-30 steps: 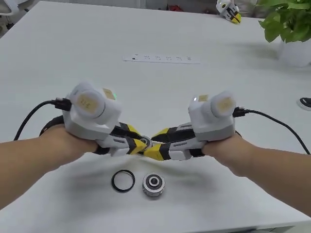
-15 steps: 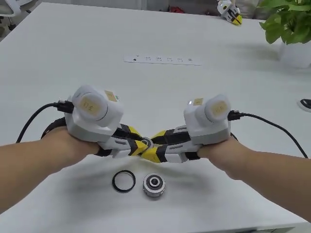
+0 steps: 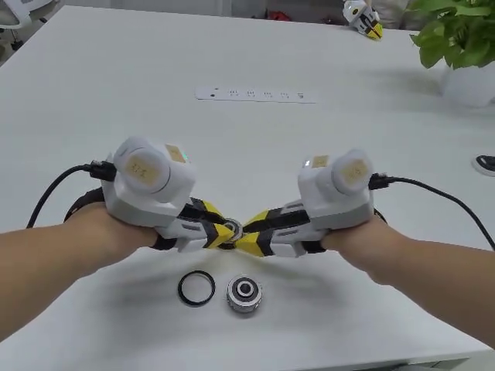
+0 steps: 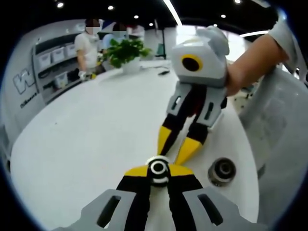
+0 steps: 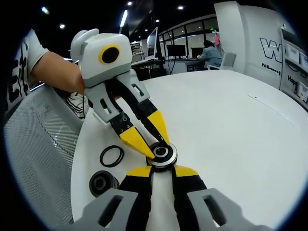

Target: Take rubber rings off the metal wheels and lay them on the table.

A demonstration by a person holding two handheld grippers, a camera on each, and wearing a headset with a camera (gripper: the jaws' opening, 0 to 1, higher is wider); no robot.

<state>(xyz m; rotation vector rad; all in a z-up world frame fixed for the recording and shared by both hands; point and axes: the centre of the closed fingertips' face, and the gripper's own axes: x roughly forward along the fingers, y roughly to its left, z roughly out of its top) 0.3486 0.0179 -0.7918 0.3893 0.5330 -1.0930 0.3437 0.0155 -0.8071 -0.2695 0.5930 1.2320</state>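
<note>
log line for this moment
left tongs: shut on wheel | right tongs: shut on same wheel | table: ring, second wheel

The right gripper [image 3: 243,230], leaning in at the wheel [image 3: 232,229] half a second ago, has rolled slightly back to the right. The left gripper [image 3: 223,230] sits slightly lower than a second ago.
</note>
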